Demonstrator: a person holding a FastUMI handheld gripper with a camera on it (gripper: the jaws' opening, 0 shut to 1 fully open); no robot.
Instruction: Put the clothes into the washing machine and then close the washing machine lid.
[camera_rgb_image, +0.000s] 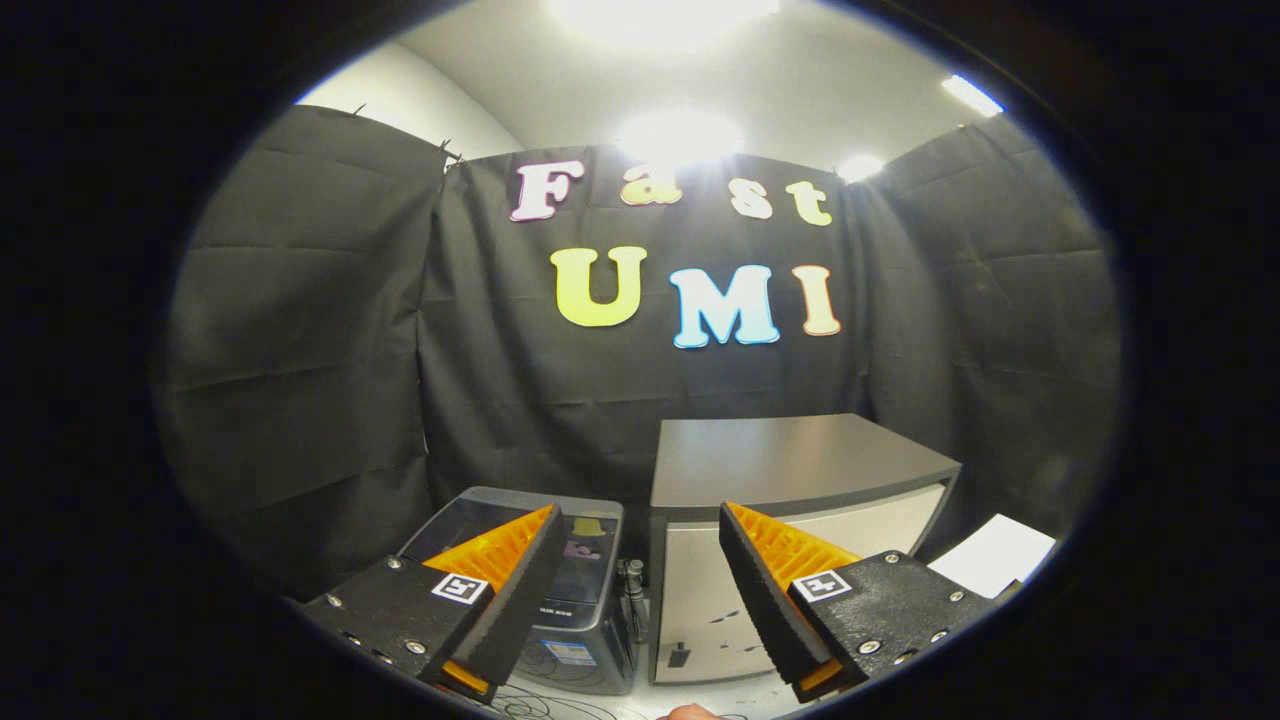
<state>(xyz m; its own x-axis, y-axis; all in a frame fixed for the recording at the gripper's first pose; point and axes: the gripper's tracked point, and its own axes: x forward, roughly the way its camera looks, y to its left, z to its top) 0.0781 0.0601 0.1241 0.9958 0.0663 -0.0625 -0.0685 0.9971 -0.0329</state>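
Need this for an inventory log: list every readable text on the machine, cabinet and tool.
Washing machine: front stickers too small and blurred to read.
Grey cabinet: no text seen.
Tool: two square coded markers, no words; open, nothing between its fingers.

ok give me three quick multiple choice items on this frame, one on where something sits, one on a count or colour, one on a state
1. The small dark washing machine stands
A. left of the grey cabinet
B. on top of it
C. inside it

2. White sheets lying right of the cabinet:
A. one
B. three
C. five

3. The hand-held gripper is
A. shut on a cloth
B. open, holding nothing
C. shut on a cable

Answers: 1 A, the machine is beside the cabinet's left wall. 2 A, a single sheet shows. 3 B, the fingers stand wide apart with nothing between.
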